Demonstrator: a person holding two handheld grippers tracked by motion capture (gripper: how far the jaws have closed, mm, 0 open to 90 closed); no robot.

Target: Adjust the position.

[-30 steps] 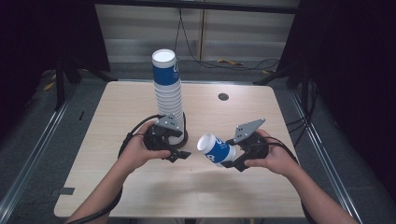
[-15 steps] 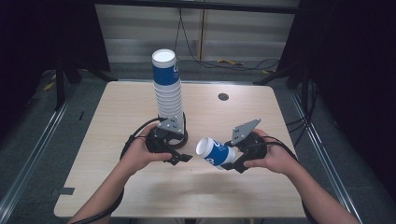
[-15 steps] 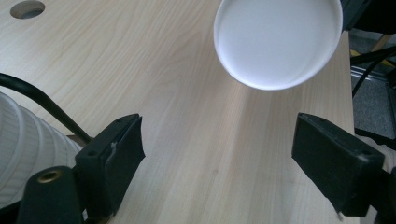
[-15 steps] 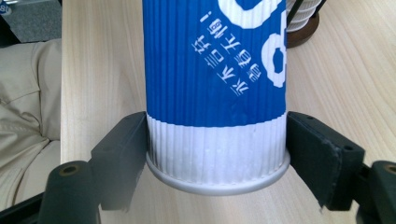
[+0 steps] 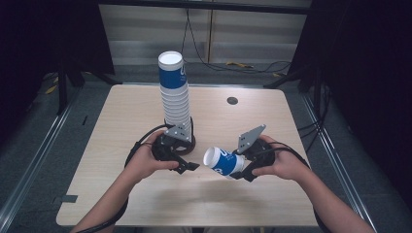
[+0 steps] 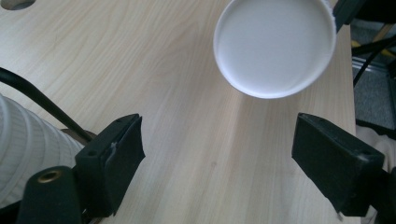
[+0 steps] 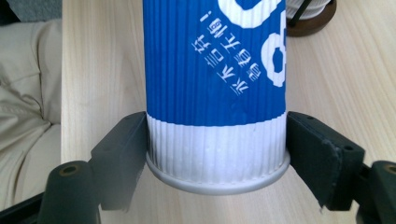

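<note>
A tall stack of blue and white ribbed paper cups (image 5: pixel 175 92) stands upside down on a brown round base (image 5: pixel 190 141) at mid table. My left gripper (image 5: pixel 187 158) lies just in front of the stack. Its jaws stand open with bare wood between them (image 6: pixel 217 140), and the stack's white ribs (image 6: pixel 23 154) show at its left. My right gripper (image 5: pixel 237 165) is shut on a single blue cup (image 5: pixel 224 161), held on its side above the table. Its pads (image 7: pixel 126 154) clamp the white band near the rim (image 7: pixel 217 158). The cup's white bottom (image 6: pixel 275 46) faces the left gripper.
The light wood table (image 5: pixel 121 121) has a round cable hole (image 5: pixel 232 100) at the back right. A cable (image 6: pixel 42 100) loops around the stack's base. Dark floor with metal rails surrounds the table, and the person's trousers (image 7: pixel 23 93) show at the front edge.
The right gripper and its cup have tipped slightly lower. The left gripper and the stack have stayed where they were.
</note>
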